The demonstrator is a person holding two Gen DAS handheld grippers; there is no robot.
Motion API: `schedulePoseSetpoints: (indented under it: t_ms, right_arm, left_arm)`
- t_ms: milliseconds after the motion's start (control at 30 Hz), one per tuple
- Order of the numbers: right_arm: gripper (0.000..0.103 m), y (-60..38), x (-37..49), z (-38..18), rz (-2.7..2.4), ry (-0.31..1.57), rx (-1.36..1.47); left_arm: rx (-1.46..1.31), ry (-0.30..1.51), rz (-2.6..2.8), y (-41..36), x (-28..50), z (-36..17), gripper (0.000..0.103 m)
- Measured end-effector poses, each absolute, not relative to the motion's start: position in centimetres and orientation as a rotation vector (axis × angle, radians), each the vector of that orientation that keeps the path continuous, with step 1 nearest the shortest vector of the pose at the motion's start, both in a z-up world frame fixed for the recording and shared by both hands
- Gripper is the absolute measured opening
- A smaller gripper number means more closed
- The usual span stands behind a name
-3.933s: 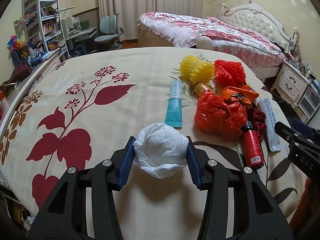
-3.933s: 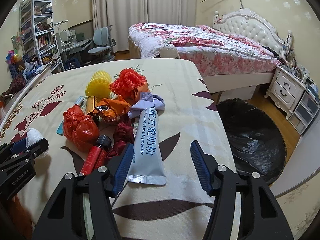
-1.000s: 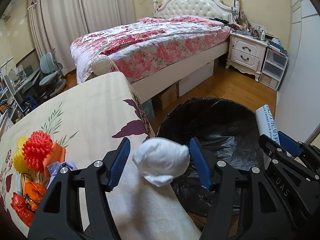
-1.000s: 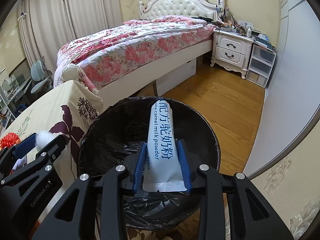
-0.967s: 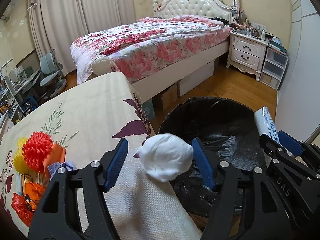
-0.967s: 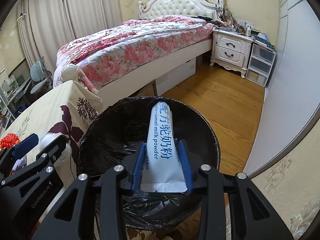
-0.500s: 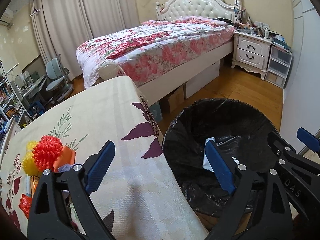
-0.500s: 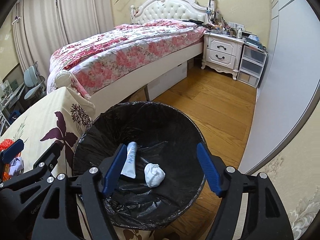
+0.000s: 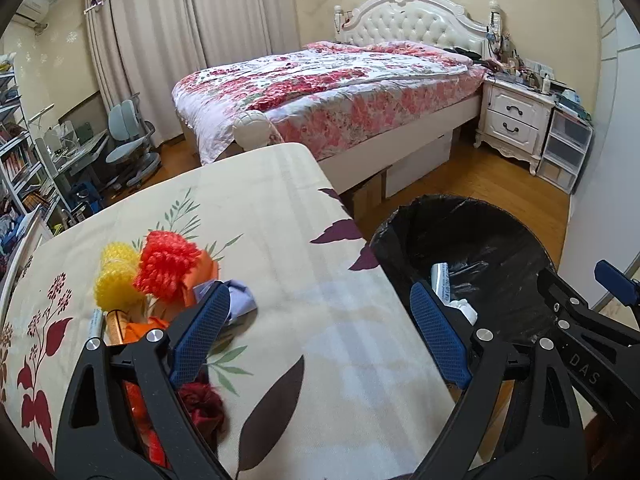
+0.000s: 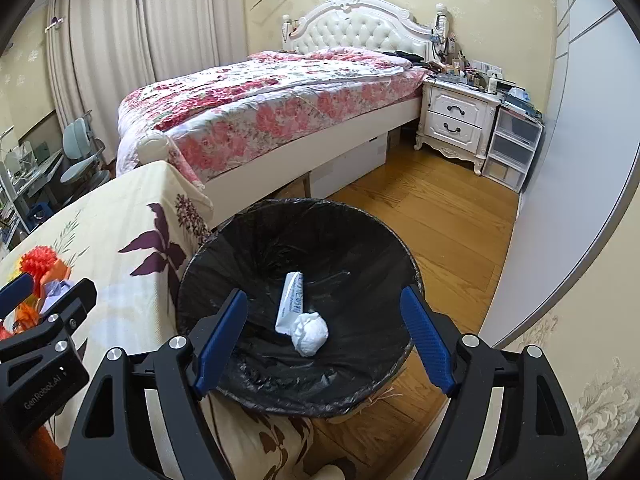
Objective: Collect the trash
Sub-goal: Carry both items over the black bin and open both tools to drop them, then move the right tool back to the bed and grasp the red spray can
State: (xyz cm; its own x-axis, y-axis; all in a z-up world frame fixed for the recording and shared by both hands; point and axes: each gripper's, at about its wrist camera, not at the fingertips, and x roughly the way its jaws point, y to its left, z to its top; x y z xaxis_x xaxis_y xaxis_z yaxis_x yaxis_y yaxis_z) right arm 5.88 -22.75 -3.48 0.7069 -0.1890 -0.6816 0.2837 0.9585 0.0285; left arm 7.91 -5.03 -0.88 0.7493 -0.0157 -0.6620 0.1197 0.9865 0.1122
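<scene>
Now the drop is done: the white wad [image 10: 309, 334] and sachet [image 10: 291, 297] lie in the black-lined bin [image 10: 224, 236]. The left gripper [image 9: 320, 332] is spread wide and empty; the right gripper [image 10: 322, 322] is seen opening, nothing between. Next, the pile [image 9: 168, 268] on the desk [image 9: 320, 300] must be approached for another pick.

I saw a table [image 9: 280, 208] with a cream cloth that had dark red leaves and flowers on it. A pile of things lay on the left part of it. There was a red pom-pom [image 9: 168, 260] touching a yellow pom-pom [image 9: 114, 276]. Just beside them lay an orange wrapper [image 9: 206, 270] and a crumpled pale purple paper [image 9: 240, 298]. A dark red fluffy ball [image 9: 202, 402] lay nearer to me. A black-lined trash bin [image 10: 248, 240] stood on the wooden floor [image 10: 440, 208], right next to the table.
</scene>
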Motion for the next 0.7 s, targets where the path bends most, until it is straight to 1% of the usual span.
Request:
schedulePoseSetpoints:
  t_ms: [300,700]
  right_arm:
    - [0.077,-19.7,3.6,-3.1,-0.191,0.745,0.125]
    - [0.076,-11.8,1.2,-3.6,-0.009,0.772,0.035]
  left_arm:
    - [0.108,0.728,0.001,0.5,4.1,-0.5,0.089]
    - [0.106,0.735,0.143,8.0,-1.0,-1.1,0.089]
